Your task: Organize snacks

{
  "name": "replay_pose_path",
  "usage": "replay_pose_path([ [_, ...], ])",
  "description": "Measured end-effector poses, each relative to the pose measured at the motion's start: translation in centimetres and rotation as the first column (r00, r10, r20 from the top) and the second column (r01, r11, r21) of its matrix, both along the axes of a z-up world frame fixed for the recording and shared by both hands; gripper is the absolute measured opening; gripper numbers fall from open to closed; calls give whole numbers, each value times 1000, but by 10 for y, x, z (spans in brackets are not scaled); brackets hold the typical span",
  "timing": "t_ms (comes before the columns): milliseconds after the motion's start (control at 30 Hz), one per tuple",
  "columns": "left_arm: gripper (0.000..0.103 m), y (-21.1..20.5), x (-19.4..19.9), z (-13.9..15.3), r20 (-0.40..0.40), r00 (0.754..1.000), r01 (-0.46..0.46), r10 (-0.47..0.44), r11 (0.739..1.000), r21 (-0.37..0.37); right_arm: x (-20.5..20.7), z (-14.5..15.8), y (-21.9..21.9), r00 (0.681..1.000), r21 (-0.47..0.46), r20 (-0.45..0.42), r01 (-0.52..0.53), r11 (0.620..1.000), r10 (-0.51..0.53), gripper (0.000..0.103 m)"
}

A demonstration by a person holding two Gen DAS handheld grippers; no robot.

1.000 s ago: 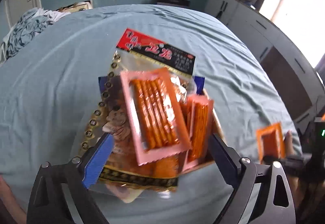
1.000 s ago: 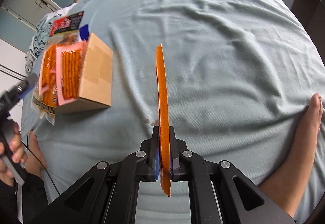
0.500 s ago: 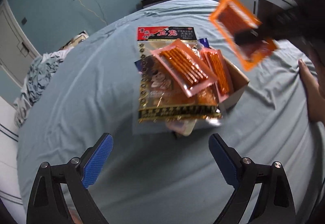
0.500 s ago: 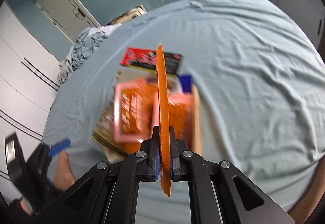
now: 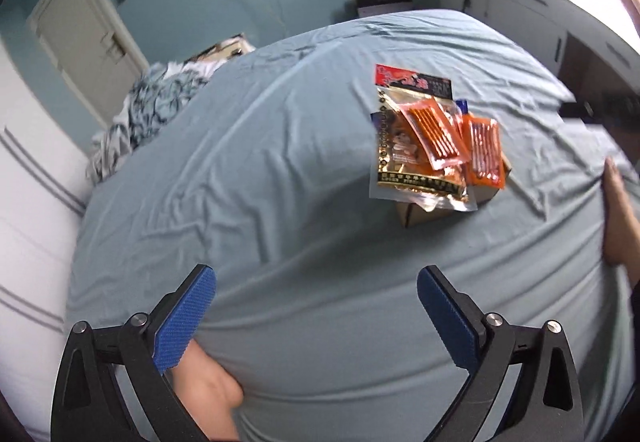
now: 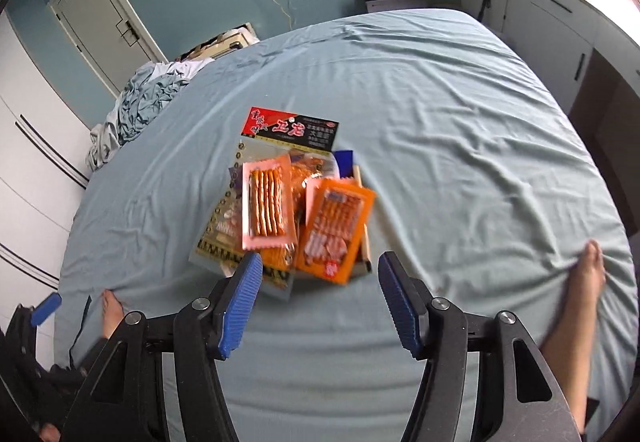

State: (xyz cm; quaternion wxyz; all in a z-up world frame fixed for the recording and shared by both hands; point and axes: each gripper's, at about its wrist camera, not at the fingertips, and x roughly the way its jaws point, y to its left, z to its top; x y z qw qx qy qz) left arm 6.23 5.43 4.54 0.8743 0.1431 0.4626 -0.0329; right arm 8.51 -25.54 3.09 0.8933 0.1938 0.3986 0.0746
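A small cardboard box [image 5: 424, 211] sits on the blue bed sheet [image 5: 304, 177], heaped with snack packets. An orange packet [image 6: 335, 228] lies on the pile's right side, a pink-edged packet of orange sticks [image 6: 267, 203] beside it, and a large gold bag with a red and black header [image 6: 290, 129] underneath. My right gripper [image 6: 320, 274] is open and empty just in front of the pile. My left gripper [image 5: 316, 288] is open and empty, well back from the box. The orange packet also shows in the left wrist view [image 5: 484, 149].
A crumpled blanket [image 6: 136, 109] lies at the bed's far left corner. White cabinets [image 6: 556, 25] line the right wall and a door [image 6: 104, 21] stands at the left. The person's bare feet [image 6: 580, 298] rest on the sheet at both sides.
My right gripper has opened and let go of the orange packet, which now lies on the pile. My left gripper has pulled back farther from the box.
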Motion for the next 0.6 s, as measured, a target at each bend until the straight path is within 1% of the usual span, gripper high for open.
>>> replay_pose_path([
  [67, 103, 8, -5, 13, -25, 998, -64, 62, 994, -91, -23, 14, 0, 1000, -46, 6, 8, 999, -7, 60],
  [133, 103, 13, -9, 20, -37, 992, -122, 118, 981, -150, -47, 28, 2, 1000, -101, 22, 14, 995, -12, 60],
  [200, 103, 16, -17, 25, -33, 985, -175, 172, 964, -201, -76, 40, 5, 996, -165, 51, 75, 983, -67, 60],
  [233, 103, 17, -23, 26, -10, 980, -194, 197, 954, -227, -88, 43, 9, 994, -186, 61, 100, 977, -90, 60],
  [267, 103, 17, -27, 26, 21, 979, -190, 201, 952, -238, -100, 44, 12, 992, -204, 83, 114, 972, -99, 60],
  [300, 103, 15, -32, 24, 59, 980, -173, 192, 955, -241, -109, 43, 17, 991, -217, 115, 99, 971, -76, 60],
  [333, 103, 12, -37, 21, 112, 980, -135, 163, 966, -222, -115, 41, 24, 990, -236, 134, 72, 969, -41, 61],
  [367, 103, 6, -41, 15, 154, 981, -91, 118, 981, -172, -119, 35, 33, 990, -279, 140, 34, 960, 6, 63],
  [400, 103, 1, -43, 10, 167, 983, -56, 75, 992, -115, -120, 30, 41, 991, -322, 129, 7, 947, 37, 64],
  [433, 103, -8, -43, 0, 156, 988, 4, -3, 1000, -9, -120, 22, 48, 992, -368, 106, -21, 929, 64, 64],
  [500, 103, -20, -43, -12, 125, 987, 85, -98, 991, 108, -117, 8, 61, 994, -427, 53, -67, 902, 99, 64],
  [533, 103, -25, -46, -18, 135, 979, 129, -151, 979, 160, -116, 4, 66, 993, -439, 35, -87, 895, 113, 64],
  [600, 103, -28, -52, -22, 165, 963, 178, -212, 964, 197, -116, 5, 74, 987, -470, 39, -118, 875, 155, 64],
])
